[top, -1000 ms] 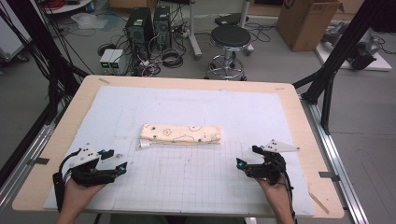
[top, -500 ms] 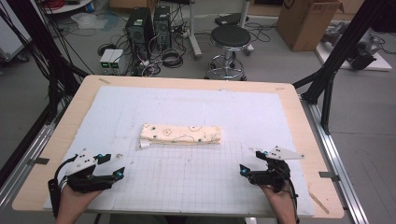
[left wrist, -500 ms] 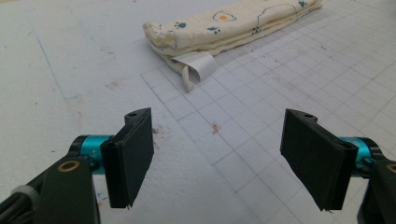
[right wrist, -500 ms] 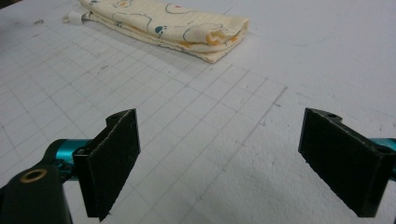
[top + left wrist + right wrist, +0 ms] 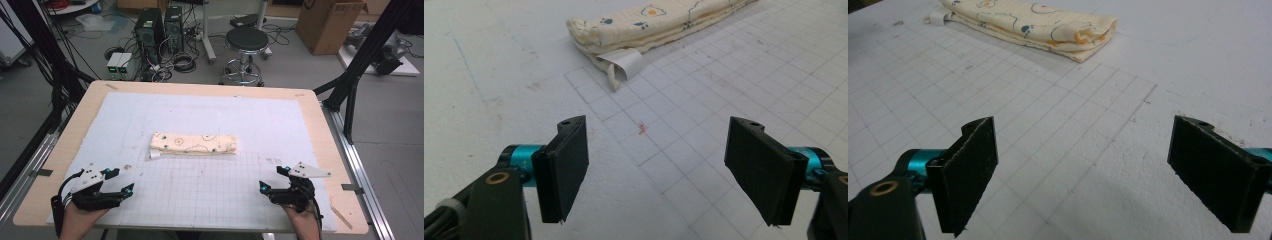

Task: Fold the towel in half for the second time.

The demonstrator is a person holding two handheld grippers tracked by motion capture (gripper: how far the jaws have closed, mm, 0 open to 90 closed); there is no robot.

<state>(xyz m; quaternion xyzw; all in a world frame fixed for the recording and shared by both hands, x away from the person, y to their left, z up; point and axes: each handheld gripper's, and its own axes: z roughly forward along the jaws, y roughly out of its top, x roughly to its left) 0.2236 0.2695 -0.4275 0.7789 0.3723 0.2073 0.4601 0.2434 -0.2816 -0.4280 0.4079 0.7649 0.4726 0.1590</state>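
The folded cloth (image 5: 194, 145) lies mid-surface (white tag at its left end), well apart from both claws; left claw (image 5: 119, 182) and right claw (image 5: 274, 180) hover near the front edge, each spread wide, holding nothing

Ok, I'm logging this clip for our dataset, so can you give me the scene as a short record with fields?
surface: white gridded mat on a wooden table
cloth: cream printed cloth, folded into a long strip, mid-mat
label: white tag sticks out at the cloth's left end
left claw: open, holding nothing, near the front edge
right claw: open, holding nothing, near the front edge
contact: neither claw touches the cloth
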